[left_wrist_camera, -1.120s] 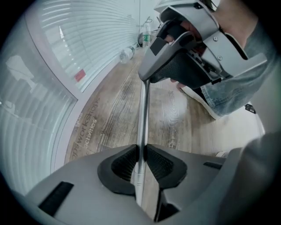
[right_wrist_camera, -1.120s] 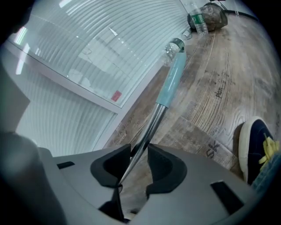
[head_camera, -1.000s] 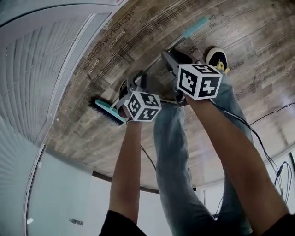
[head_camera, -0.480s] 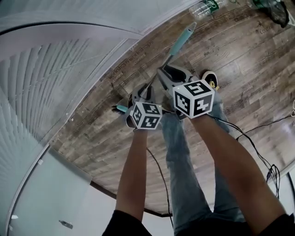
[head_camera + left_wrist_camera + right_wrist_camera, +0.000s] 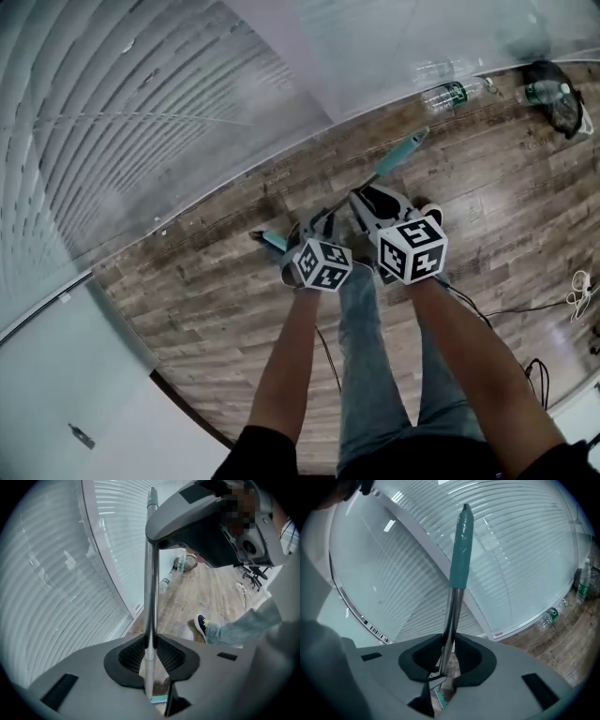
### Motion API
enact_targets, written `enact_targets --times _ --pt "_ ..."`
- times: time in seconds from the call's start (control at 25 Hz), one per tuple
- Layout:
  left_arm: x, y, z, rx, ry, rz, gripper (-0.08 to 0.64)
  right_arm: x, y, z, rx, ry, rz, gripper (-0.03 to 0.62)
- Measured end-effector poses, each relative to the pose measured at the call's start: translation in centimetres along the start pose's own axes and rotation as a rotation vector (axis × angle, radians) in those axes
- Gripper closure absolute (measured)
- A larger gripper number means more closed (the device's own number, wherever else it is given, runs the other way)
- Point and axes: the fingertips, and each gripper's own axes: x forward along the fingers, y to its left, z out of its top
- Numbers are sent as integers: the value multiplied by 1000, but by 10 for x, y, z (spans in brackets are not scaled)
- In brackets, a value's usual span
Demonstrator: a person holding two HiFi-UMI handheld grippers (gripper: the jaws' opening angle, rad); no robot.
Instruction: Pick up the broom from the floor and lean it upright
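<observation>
1. One broom [image 5: 396,153], with a single teal-gripped handle and a single brush head
2. Two grippers: the left gripper [image 5: 150,641] clamped on the broom's shaft, the right gripper [image 5: 447,644] with its jaws closing on the same shaft
3. Two marker cubes [image 5: 323,265], one per gripper
4. Two bare forearms [image 5: 295,356] and two legs in jeans [image 5: 370,375]
5. One shoe [image 5: 431,215] in sight in the head view
6. Three plastic bottles [image 5: 452,94] lying along the foot of the wall
7. One dark bag [image 5: 562,105] beside the rightmost bottle
8. Two cables on the floor at the right: one white cable [image 5: 577,289], one black cable [image 5: 539,370]
</observation>
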Motion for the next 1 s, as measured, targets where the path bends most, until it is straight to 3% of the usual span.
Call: enact_targets --times 0.36,0.64,0.84,1.0 --pt "-59 60 16 -185 -101 101 472 17 90 63 -243 29 135 503" --pt "-63 75 37 -291 -170 130 472 26 100 88 -374 50 208 503" --pt "-67 78 55 -403 -234 137 472 23 124 100 -570 99 312 503" --pt "-63 74 63 -458 -257 107 472 23 133 96 -651 127 351 505"
